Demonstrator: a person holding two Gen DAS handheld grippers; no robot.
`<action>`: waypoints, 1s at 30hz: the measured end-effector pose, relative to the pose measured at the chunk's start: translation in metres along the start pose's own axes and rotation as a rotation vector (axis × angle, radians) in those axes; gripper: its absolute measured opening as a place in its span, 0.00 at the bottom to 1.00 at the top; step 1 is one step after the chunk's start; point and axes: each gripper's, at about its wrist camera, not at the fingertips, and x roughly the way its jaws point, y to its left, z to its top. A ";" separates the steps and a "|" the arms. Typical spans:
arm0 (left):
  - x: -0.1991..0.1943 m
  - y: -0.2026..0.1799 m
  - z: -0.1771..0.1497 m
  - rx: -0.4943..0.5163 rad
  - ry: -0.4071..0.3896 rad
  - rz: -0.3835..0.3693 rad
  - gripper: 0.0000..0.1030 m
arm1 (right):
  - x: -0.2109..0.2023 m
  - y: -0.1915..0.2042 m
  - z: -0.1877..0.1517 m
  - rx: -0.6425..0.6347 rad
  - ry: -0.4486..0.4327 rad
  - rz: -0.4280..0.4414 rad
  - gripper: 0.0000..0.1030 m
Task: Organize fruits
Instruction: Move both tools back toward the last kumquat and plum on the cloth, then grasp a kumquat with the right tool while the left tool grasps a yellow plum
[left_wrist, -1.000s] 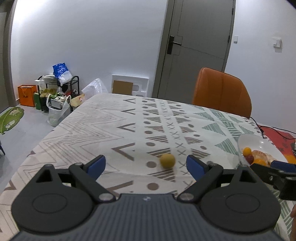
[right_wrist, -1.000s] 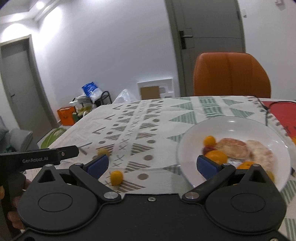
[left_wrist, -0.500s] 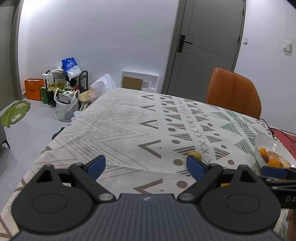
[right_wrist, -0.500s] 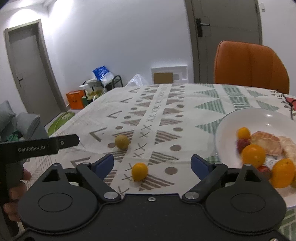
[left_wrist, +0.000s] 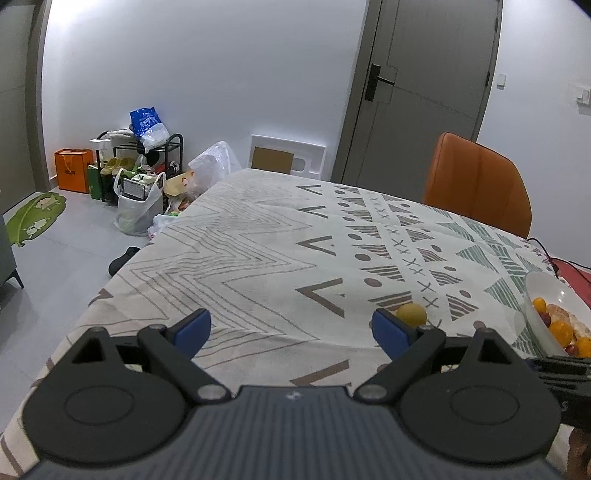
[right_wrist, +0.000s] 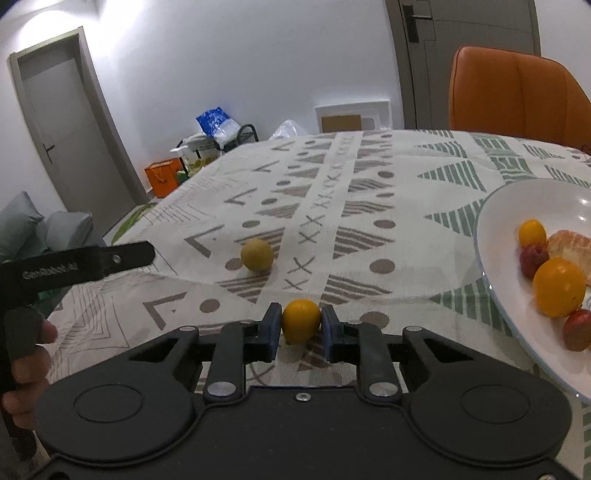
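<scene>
My right gripper (right_wrist: 301, 325) is shut on a small orange fruit (right_wrist: 301, 320) that rests low over the patterned tablecloth (right_wrist: 332, 206). A dull yellow round fruit (right_wrist: 257, 254) lies loose on the cloth just beyond it, also seen as the yellow fruit (left_wrist: 412, 314) beside the right finger of my left gripper (left_wrist: 291, 330). My left gripper is open with only cloth between its blue pads. The white plate (right_wrist: 495, 273) on the right holds several orange and red fruits and peeled segments; the plate (left_wrist: 535, 317) shows at the right edge of the left wrist view.
An orange chair (right_wrist: 513, 96) stands behind the table's far side. A person's hand (right_wrist: 26, 373) holds the left gripper's handle at the left. Bags and a shoe rack (left_wrist: 140, 173) sit on the floor by the wall. A red mat (left_wrist: 576, 273) lies past the plate.
My right gripper came down over the small orange fruit and shut on it. The left gripper drifted left, so the yellow fruit went from between its pads to beside its right finger.
</scene>
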 end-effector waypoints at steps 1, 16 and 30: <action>0.001 -0.001 0.000 0.000 0.002 -0.001 0.90 | -0.002 0.000 0.001 -0.001 -0.007 -0.004 0.21; 0.012 -0.033 0.006 0.043 -0.029 -0.064 0.88 | -0.026 -0.023 0.010 0.036 -0.085 -0.033 0.21; 0.037 -0.074 0.006 0.114 0.024 -0.144 0.61 | -0.063 -0.050 0.013 0.075 -0.149 -0.100 0.21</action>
